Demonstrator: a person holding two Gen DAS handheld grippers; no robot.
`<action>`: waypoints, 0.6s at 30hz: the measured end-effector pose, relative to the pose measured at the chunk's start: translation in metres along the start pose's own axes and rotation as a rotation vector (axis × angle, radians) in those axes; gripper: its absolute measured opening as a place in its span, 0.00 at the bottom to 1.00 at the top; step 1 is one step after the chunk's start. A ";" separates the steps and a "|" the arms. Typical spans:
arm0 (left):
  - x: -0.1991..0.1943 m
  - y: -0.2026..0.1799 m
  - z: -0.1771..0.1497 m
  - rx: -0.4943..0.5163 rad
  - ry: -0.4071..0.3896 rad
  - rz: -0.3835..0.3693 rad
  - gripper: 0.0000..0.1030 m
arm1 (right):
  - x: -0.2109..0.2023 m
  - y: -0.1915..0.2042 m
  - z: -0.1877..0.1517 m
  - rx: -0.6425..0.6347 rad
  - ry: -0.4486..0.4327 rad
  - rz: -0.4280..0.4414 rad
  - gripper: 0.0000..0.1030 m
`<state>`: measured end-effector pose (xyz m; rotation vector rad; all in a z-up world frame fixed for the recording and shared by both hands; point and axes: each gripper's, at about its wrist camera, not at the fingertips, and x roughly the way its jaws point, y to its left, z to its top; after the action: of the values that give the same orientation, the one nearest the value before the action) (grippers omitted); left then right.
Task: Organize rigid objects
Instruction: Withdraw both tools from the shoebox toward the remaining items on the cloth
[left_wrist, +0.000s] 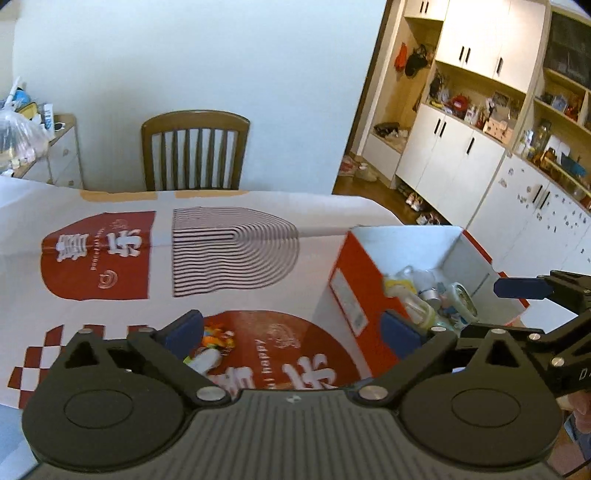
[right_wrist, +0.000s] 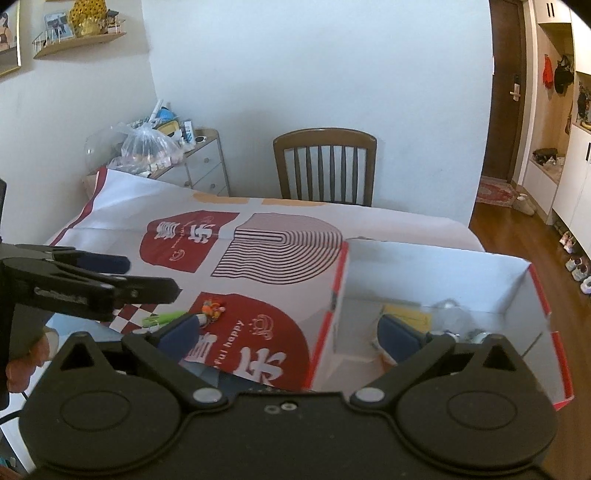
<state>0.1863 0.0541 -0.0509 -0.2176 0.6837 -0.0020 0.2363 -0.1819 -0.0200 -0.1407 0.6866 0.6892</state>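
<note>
A red cardboard box (left_wrist: 354, 291) with a white inside stands on the right of the table; it also shows in the right wrist view (right_wrist: 328, 314). It holds a baby bottle (left_wrist: 413, 299) and several other small items. A small colourful toy (left_wrist: 218, 338) and a white piece lie on the cloth left of the box; the toy shows in the right wrist view (right_wrist: 214, 308) with a green piece beside it. My left gripper (left_wrist: 291, 332) is open and empty above the toy and the box's near corner. My right gripper (right_wrist: 291, 332) is open and empty over the box's near left wall.
A red-and-white printed cloth (left_wrist: 229, 254) covers the table. A wooden chair (left_wrist: 195, 147) stands at the far side. A small drawer cabinet with a plastic bag (right_wrist: 151, 147) stands at the far left. White cupboards (left_wrist: 461, 158) line the right wall.
</note>
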 end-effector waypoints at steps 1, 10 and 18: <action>0.000 0.006 -0.002 0.005 -0.001 0.001 0.99 | 0.002 0.003 0.001 0.001 0.003 -0.001 1.00; 0.009 0.072 -0.020 0.004 0.035 0.054 0.99 | 0.038 0.034 0.007 -0.006 0.048 -0.020 1.00; 0.035 0.120 -0.043 -0.013 0.103 0.082 0.99 | 0.084 0.062 0.010 -0.035 0.121 -0.039 1.00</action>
<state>0.1779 0.1607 -0.1292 -0.2028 0.7955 0.0703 0.2504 -0.0856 -0.0585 -0.2293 0.7856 0.6593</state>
